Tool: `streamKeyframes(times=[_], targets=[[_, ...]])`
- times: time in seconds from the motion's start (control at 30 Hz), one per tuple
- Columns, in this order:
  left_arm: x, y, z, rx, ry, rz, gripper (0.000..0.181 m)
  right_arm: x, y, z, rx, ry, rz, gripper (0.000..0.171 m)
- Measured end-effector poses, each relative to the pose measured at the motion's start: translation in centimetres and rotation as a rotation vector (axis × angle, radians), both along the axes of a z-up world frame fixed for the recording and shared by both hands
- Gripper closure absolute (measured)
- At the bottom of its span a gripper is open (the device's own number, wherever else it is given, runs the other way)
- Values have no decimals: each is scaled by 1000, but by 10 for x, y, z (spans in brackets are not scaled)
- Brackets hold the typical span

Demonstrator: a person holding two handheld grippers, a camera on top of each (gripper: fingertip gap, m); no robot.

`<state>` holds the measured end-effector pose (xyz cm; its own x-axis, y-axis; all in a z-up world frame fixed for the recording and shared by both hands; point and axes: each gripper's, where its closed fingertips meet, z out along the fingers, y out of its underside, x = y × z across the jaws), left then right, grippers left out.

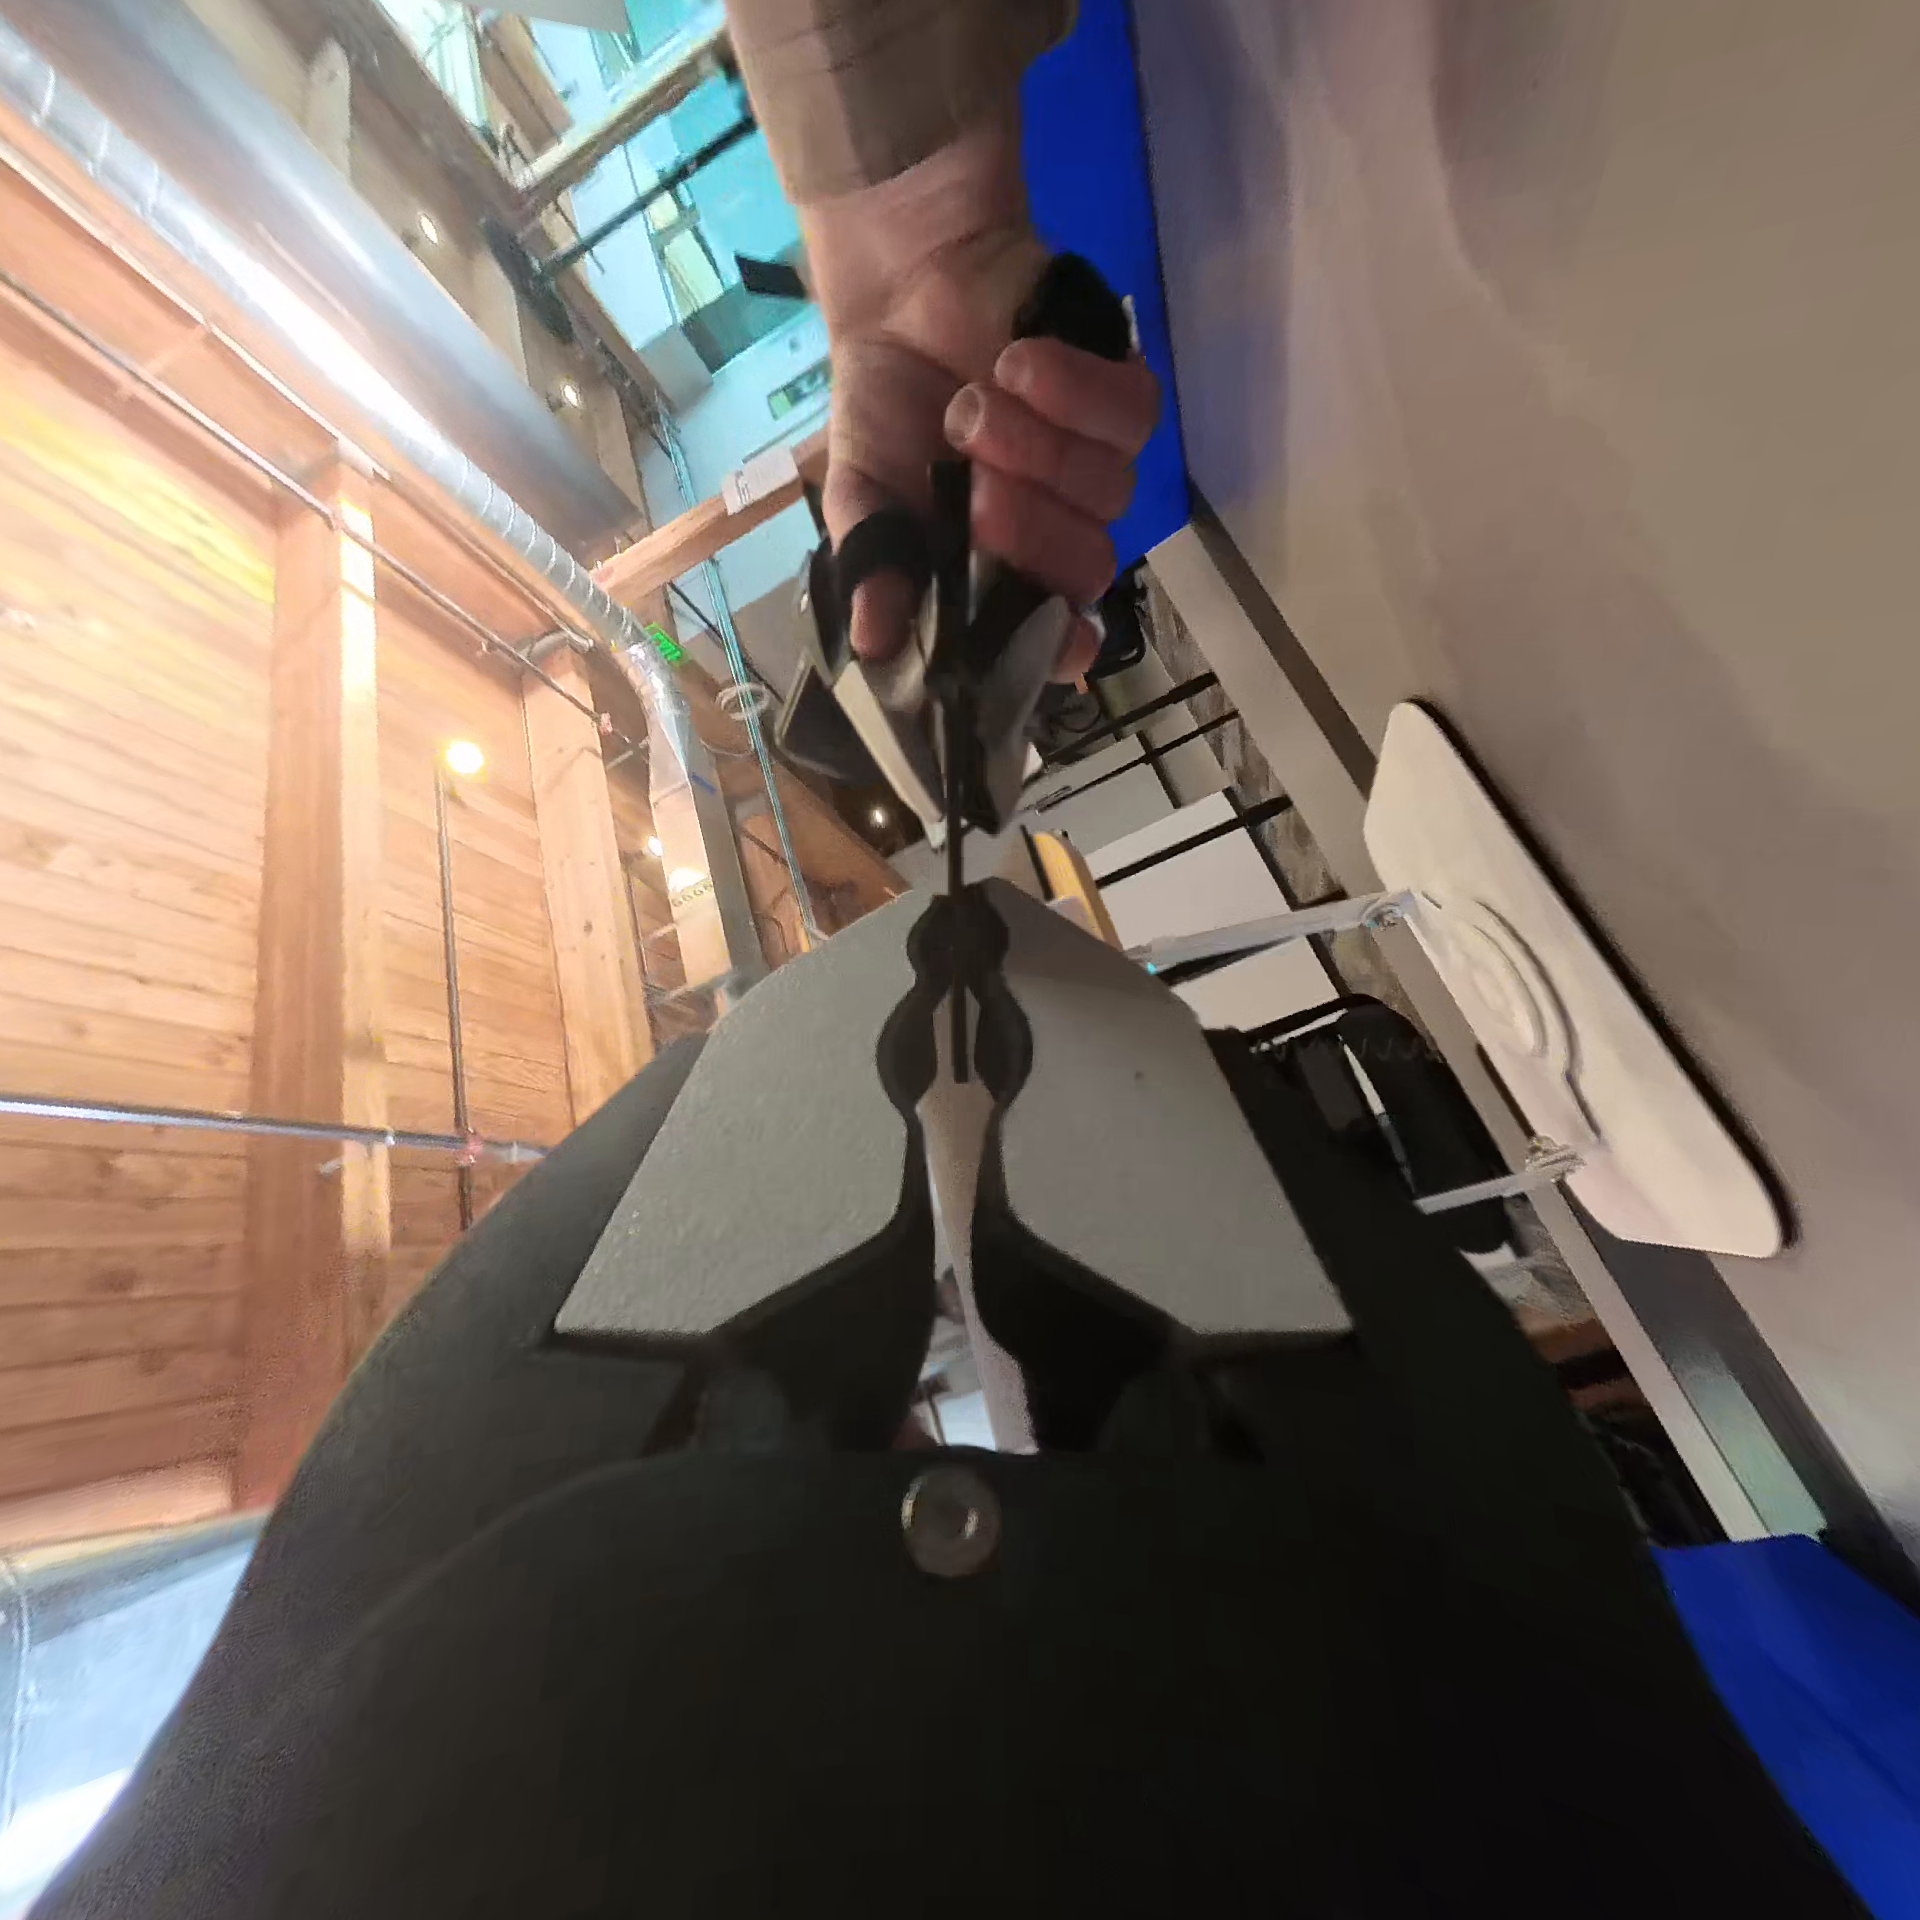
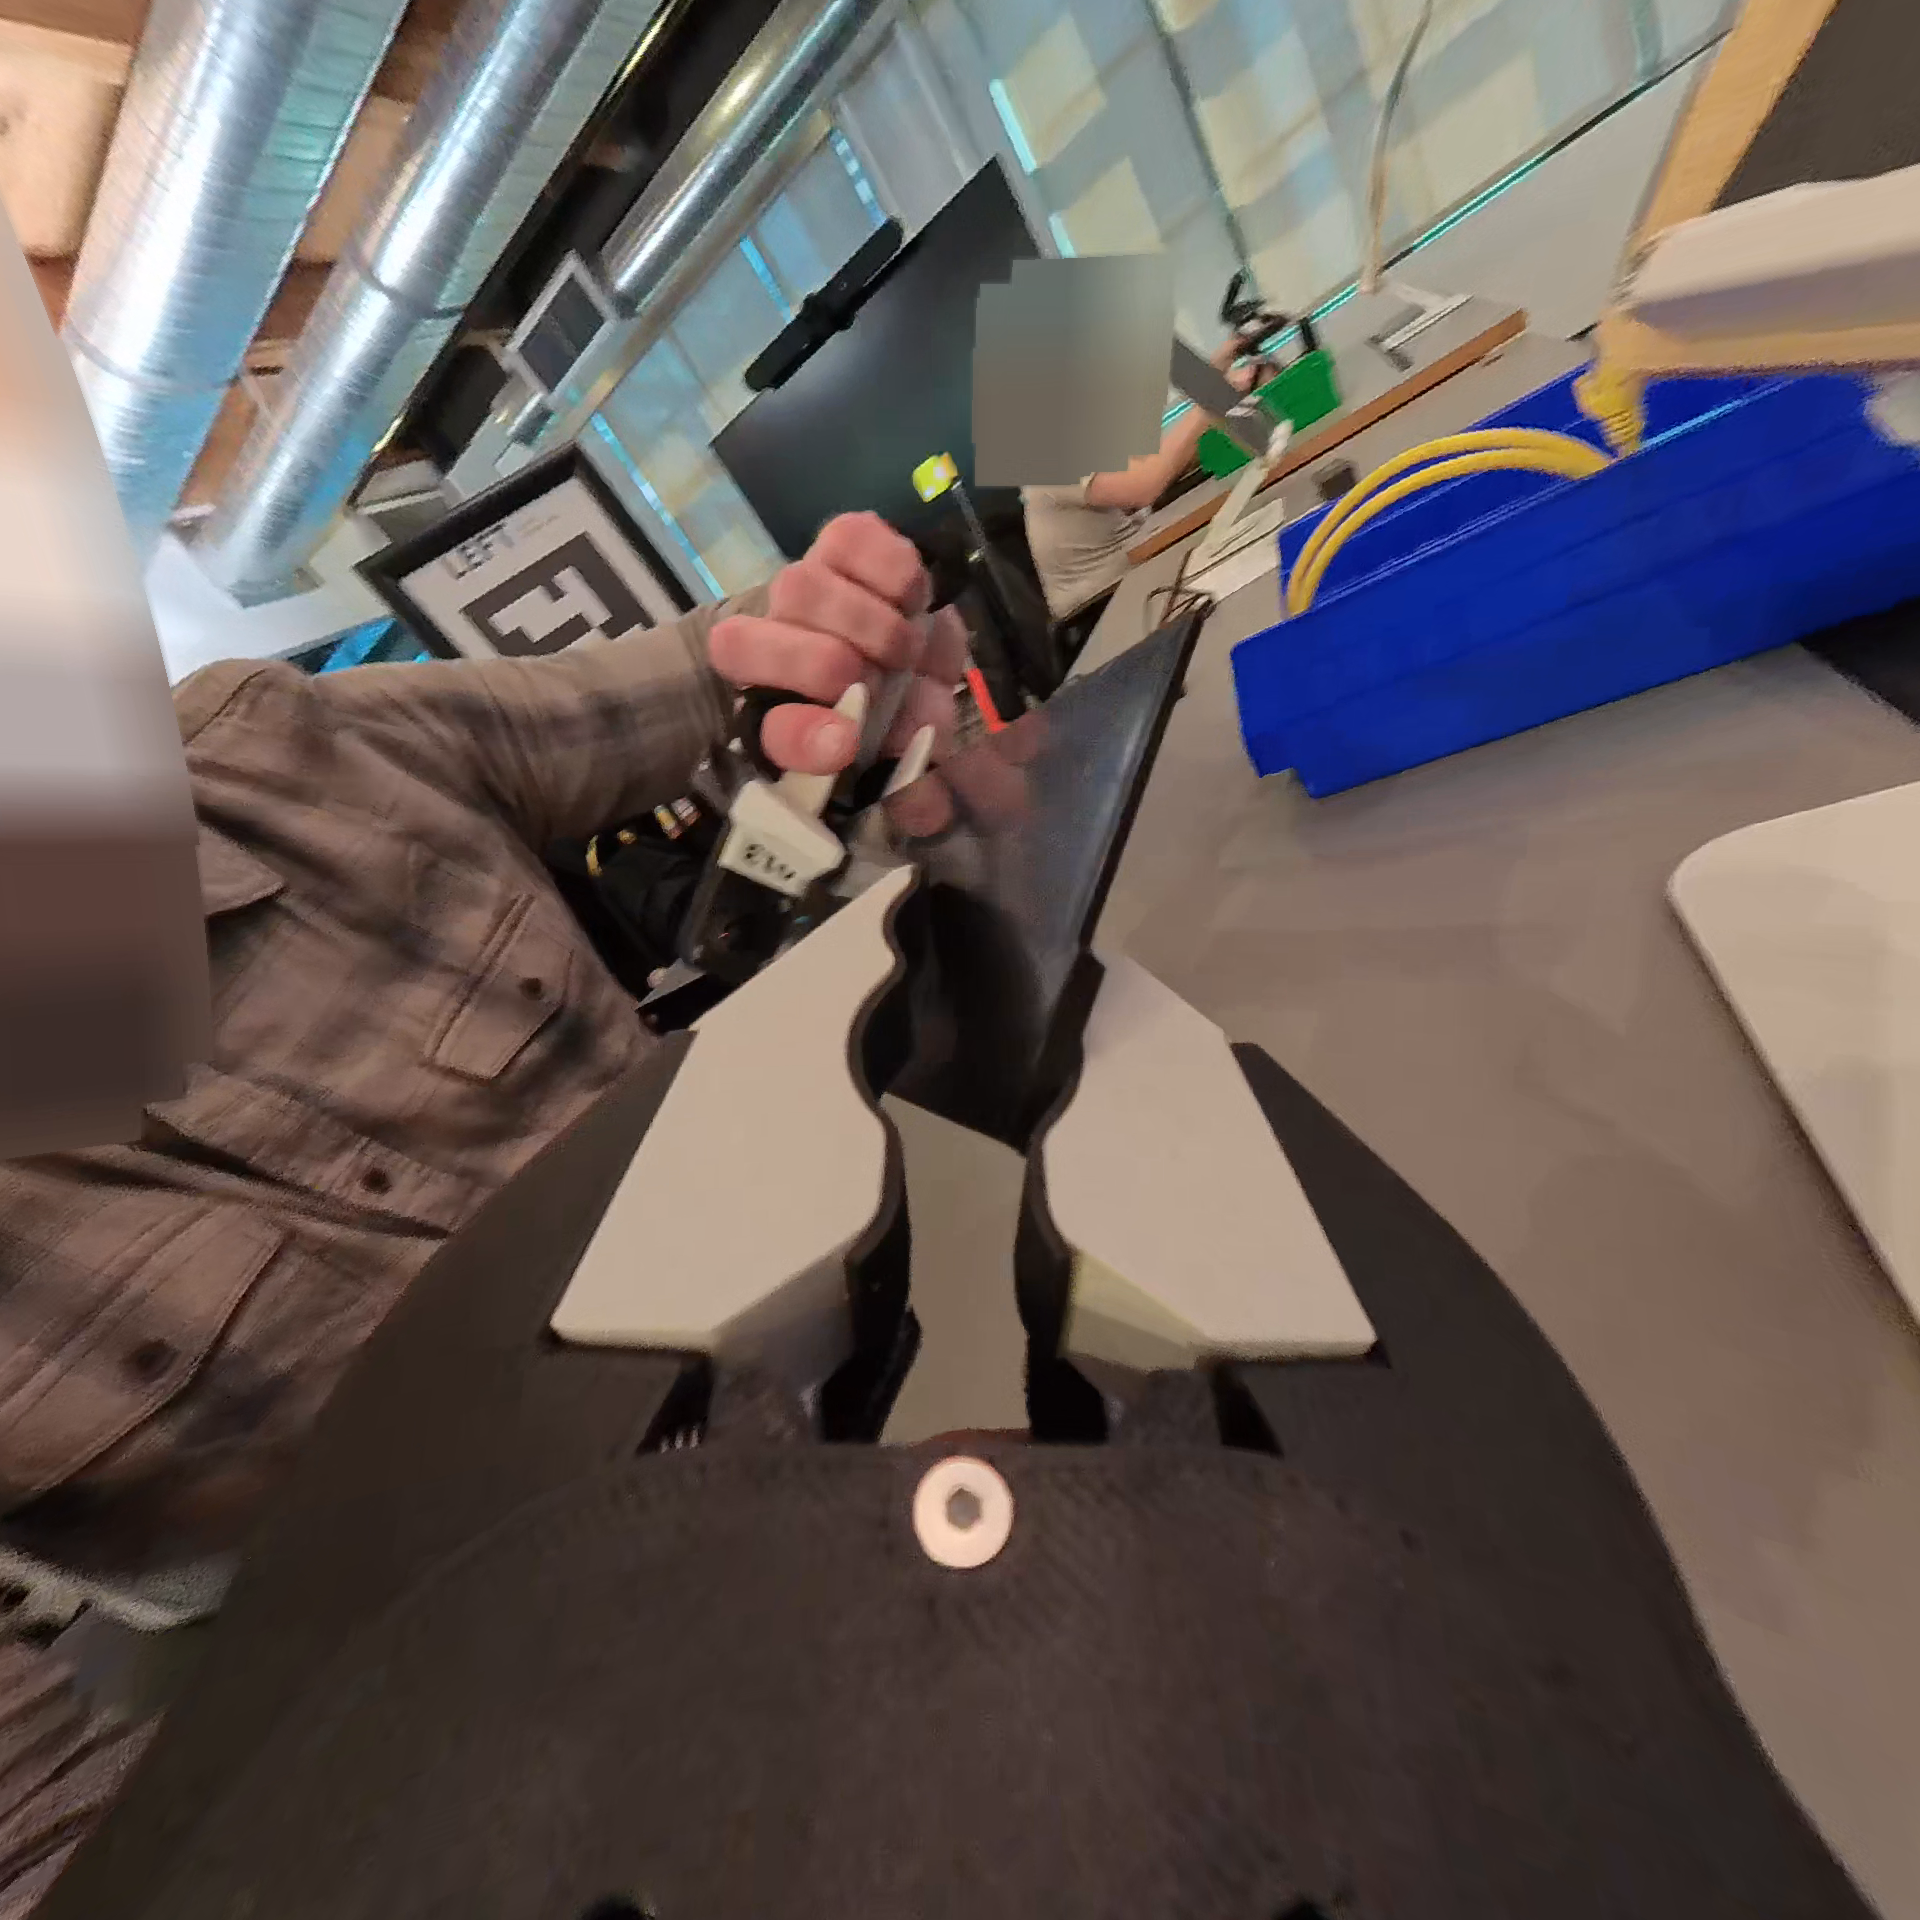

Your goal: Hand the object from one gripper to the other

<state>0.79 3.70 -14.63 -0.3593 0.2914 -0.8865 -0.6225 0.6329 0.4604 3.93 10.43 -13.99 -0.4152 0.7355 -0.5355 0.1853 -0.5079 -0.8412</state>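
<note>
left gripper: finger plates of pale grey plastic, matt with a fine grain; body of black matt plastic; one bare metal screw. right gripper: same grey matt plates on a black, finely ribbed plastic body. held object: thin, black, smooth, with a slight sheen; material cannot be told. table top: grey, matt. bin: glossy blue plastic. shirt sleeve: woven plaid cloth. wall: wood planks. ducts: ribbed shiny metal.

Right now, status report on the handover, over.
Left gripper shut on black sheet. Right gripper open, jaws either side of sheet. Nothing between them.
</note>
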Motion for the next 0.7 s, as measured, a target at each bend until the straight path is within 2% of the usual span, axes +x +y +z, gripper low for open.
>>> streamKeyframes(times=[0.07,0.23,0.4,0.5,0.7], targets=[[0,3,5,-25,-28,24,179,-3,8,1,16,-3,-56,136],[-10,13,21,-122,-137,98,180,0,33,18,170,25,-259,110],[-24,20,39,-238,-245,155,180,9,45,45,465,35,-461,110],[-32,24,46,-374,-360,202,180,11,46,59,638,23,-556,107],[-54,45,69,-777,-816,319,180,-16,36,65,1063,-36,-690,90]])
